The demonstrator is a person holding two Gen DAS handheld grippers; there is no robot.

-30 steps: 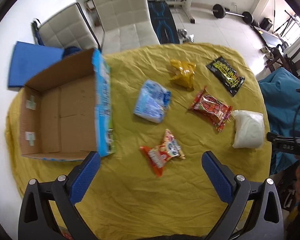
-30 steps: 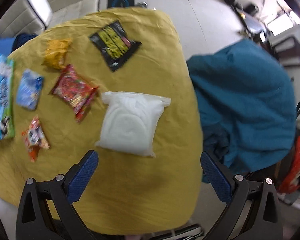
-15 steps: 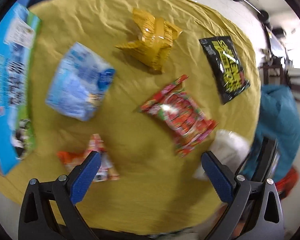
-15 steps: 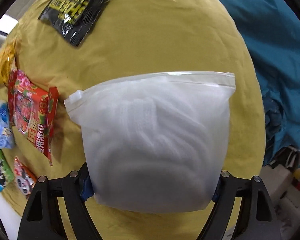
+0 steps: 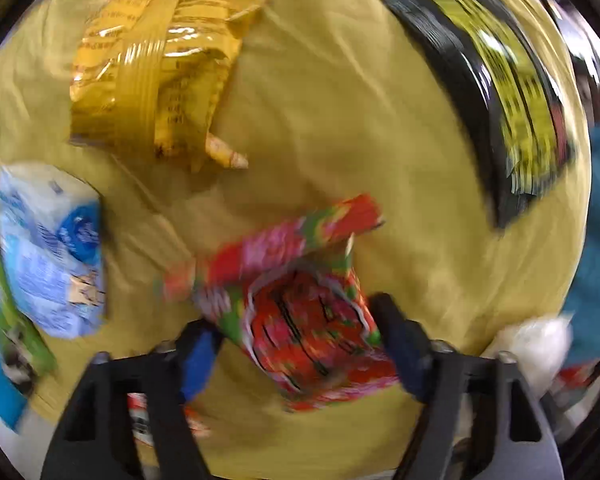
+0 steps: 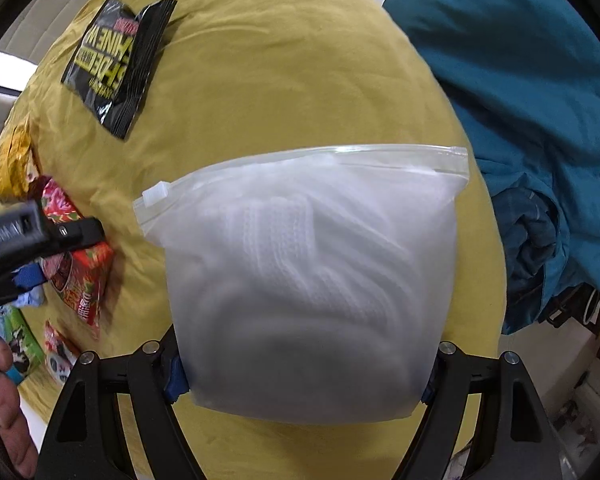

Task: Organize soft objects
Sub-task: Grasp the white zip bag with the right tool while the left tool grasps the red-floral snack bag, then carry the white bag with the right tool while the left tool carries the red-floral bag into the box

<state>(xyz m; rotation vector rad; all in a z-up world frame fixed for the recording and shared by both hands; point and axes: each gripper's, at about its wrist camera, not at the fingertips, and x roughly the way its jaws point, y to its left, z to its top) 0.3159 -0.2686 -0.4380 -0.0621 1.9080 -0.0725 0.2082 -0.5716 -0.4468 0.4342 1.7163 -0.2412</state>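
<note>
Frosted white plastic fills my right gripper (image 6: 300, 376): the zip bag (image 6: 304, 280) of soft white knit sits between both blue pads, which press its lower sides, so I judge it gripped. My left gripper (image 5: 296, 352) is closing round the red snack packet (image 5: 300, 312); the packet lies between the jaws, but blur hides whether the pads touch it yet. Both things rest on the yellow cloth (image 6: 284, 92).

The step in hand is a double pick. Next I need the left grip firm, then both lifted clear and carried leftward to the box, which I cannot see whole here.

Farther off lie the pale blue pack (image 5: 48, 256), the yellow bag (image 5: 156, 64) and the black-and-yellow sachet (image 6: 116, 60), all well apart.

A second ago both grippers hung high and wide open over the whole table, box in sight; since then each has dropped onto its own packet and narrowed.
</note>
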